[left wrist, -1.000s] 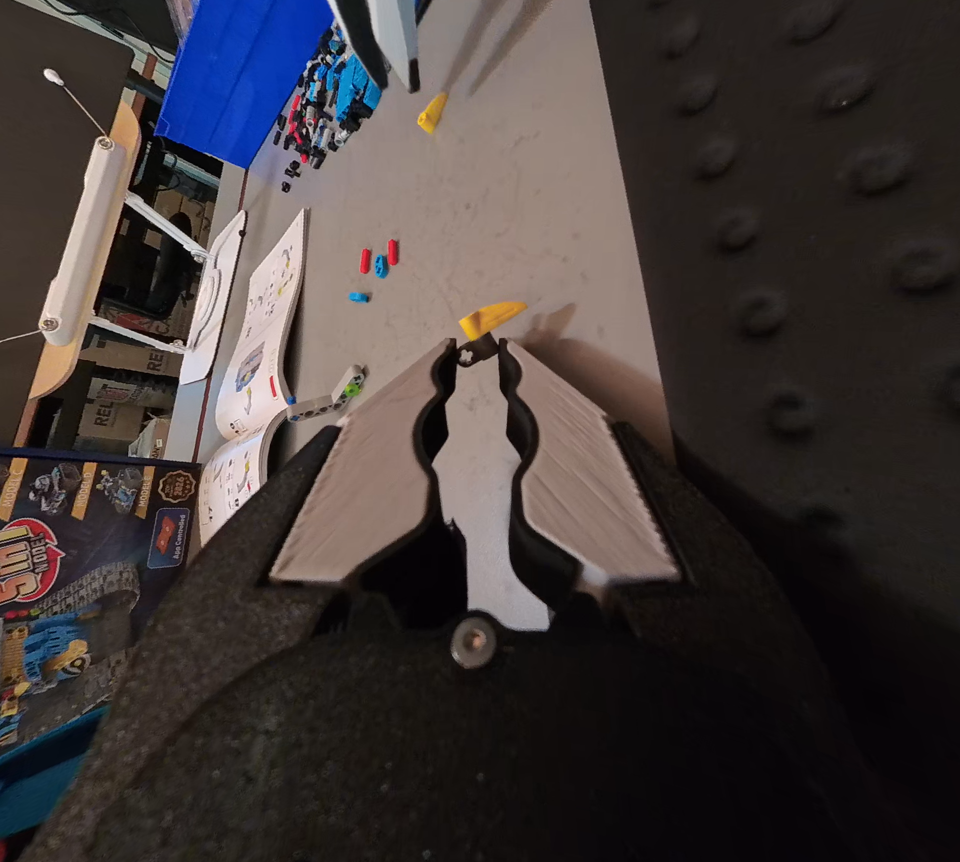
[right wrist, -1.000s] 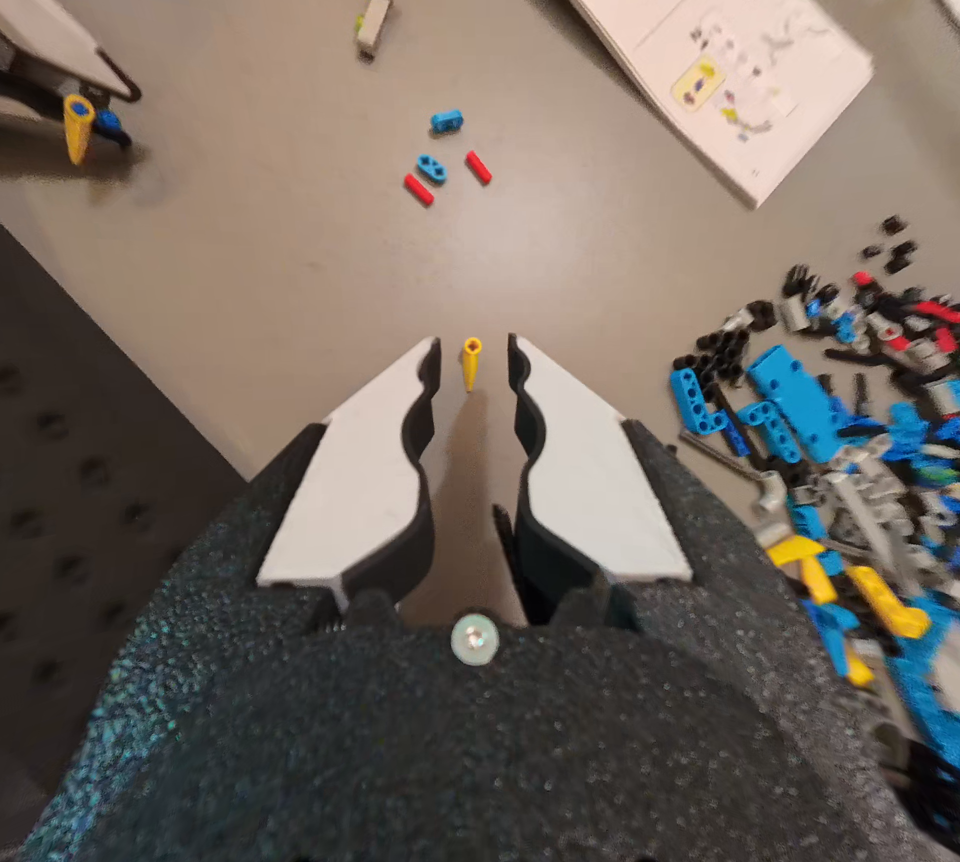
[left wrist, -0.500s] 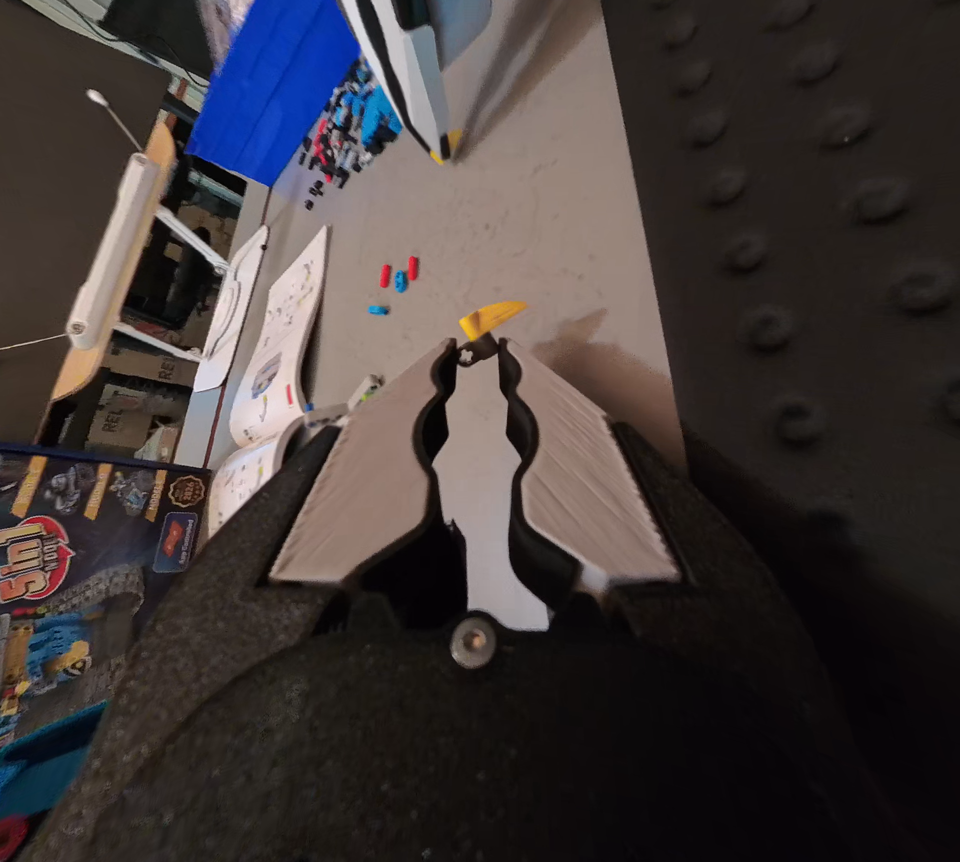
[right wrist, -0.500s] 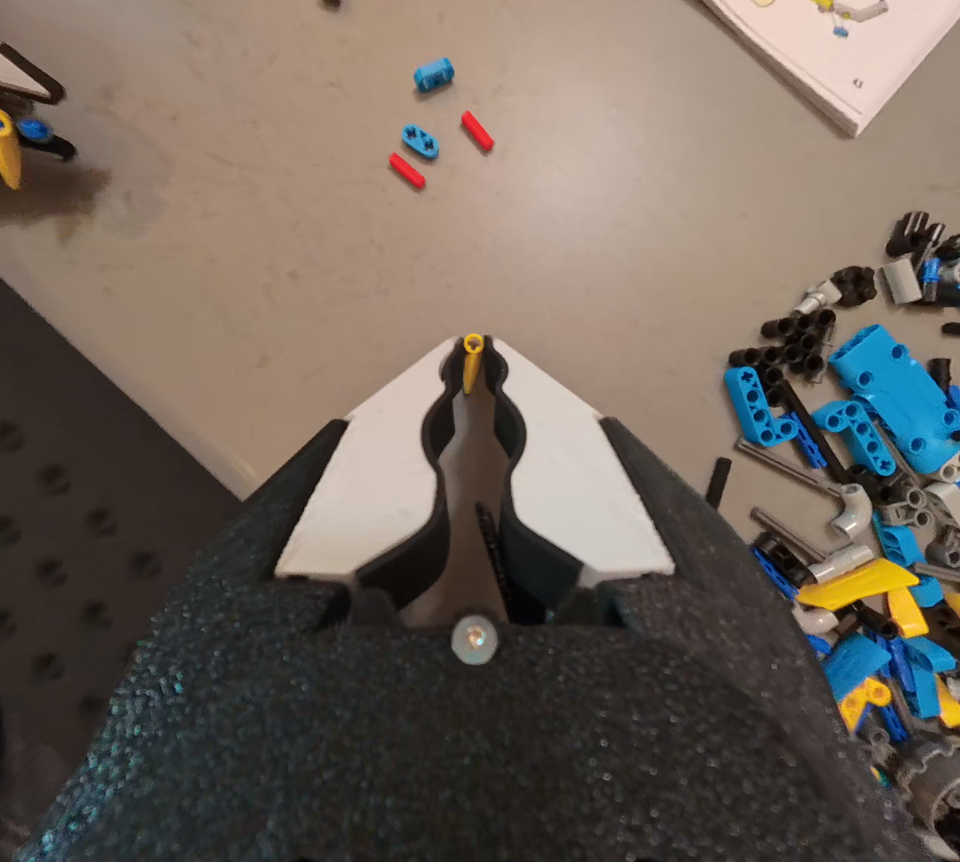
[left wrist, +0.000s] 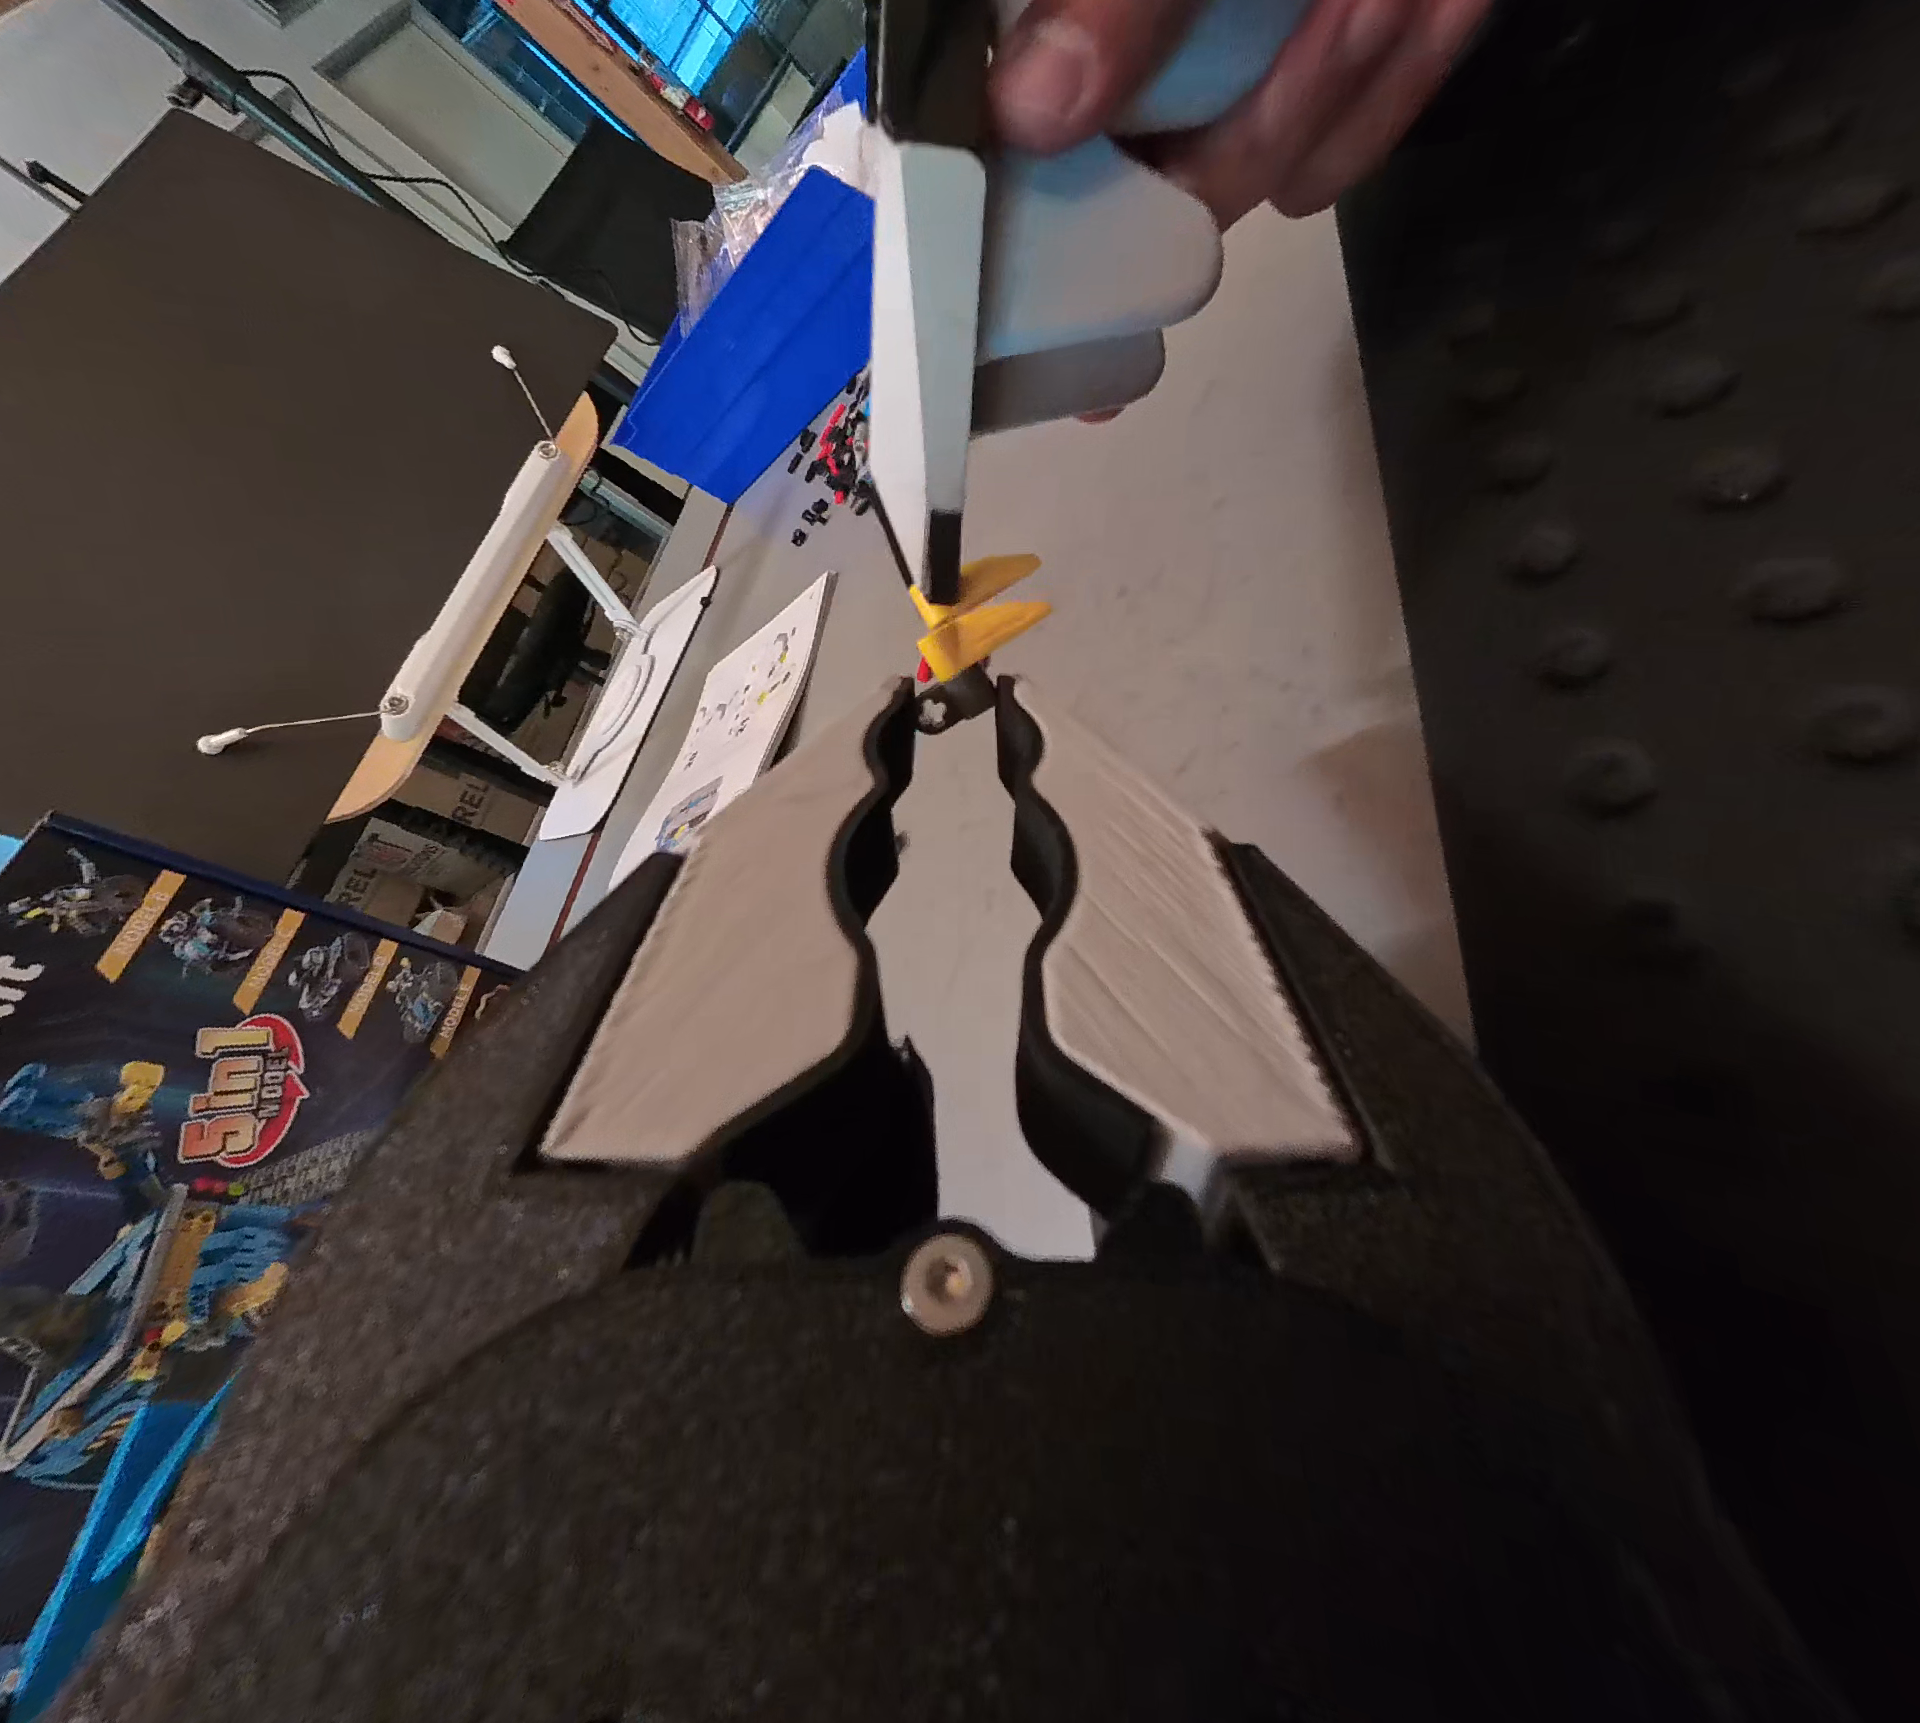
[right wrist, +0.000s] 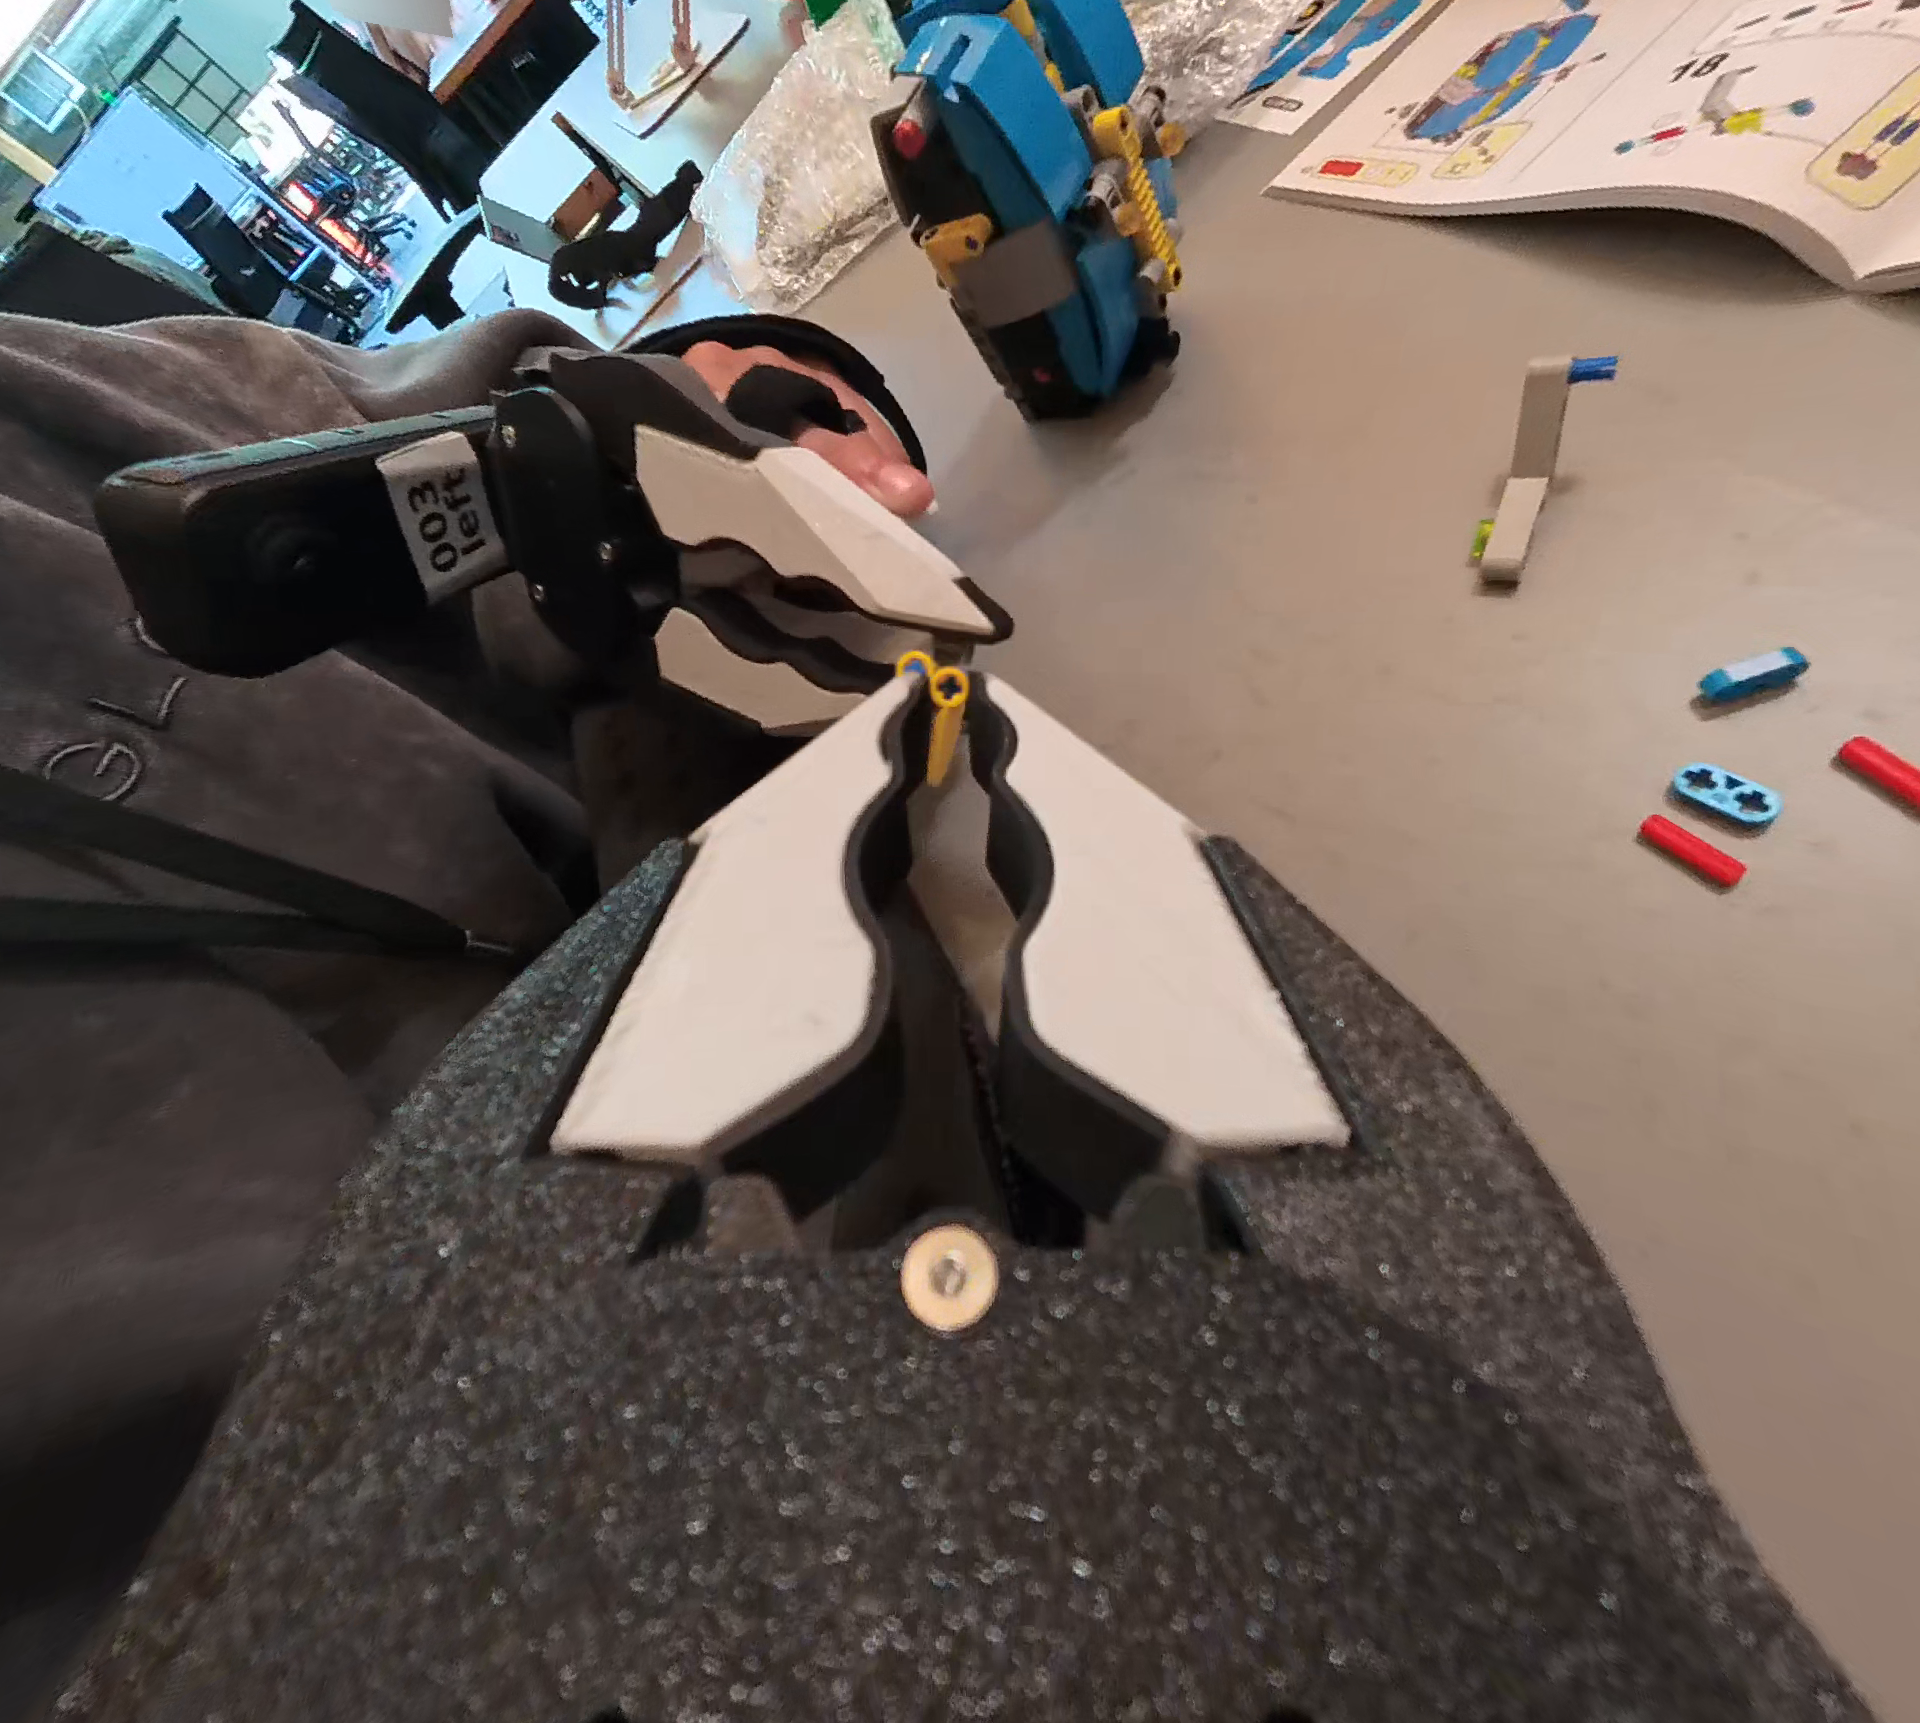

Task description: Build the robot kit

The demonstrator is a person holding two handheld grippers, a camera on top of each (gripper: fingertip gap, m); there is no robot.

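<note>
My left gripper [left wrist: 956, 697] is shut on a small black connector [left wrist: 951, 705] that carries a yellow wing-shaped piece [left wrist: 982, 629], held above the grey table. My right gripper [right wrist: 940, 686] is shut on a second yellow tapered piece [right wrist: 943, 733]. In the left wrist view the right gripper [left wrist: 940, 551] comes down from above, and its yellow piece [left wrist: 1003, 574] sits right beside the left one. In the right wrist view the left gripper [right wrist: 971, 629] meets mine tip to tip, and the round ends of the two yellow pieces lie side by side.
A blue model vehicle [right wrist: 1039, 187], an open instruction booklet [right wrist: 1662, 94], a grey angled piece [right wrist: 1527, 478] and small blue and red pieces [right wrist: 1725, 795] lie on the table. A parts pile [left wrist: 831, 468], a blue bin [left wrist: 758, 395], the kit box [left wrist: 156, 1102] and a black studded mat [left wrist: 1662, 634] surround it. Less than 4 cm separates the two grippers' tips.
My right gripper shut on the yellow piece on the table, lifted it and carried it to the left gripper's tips. The left gripper kept its hold and rose slightly.
</note>
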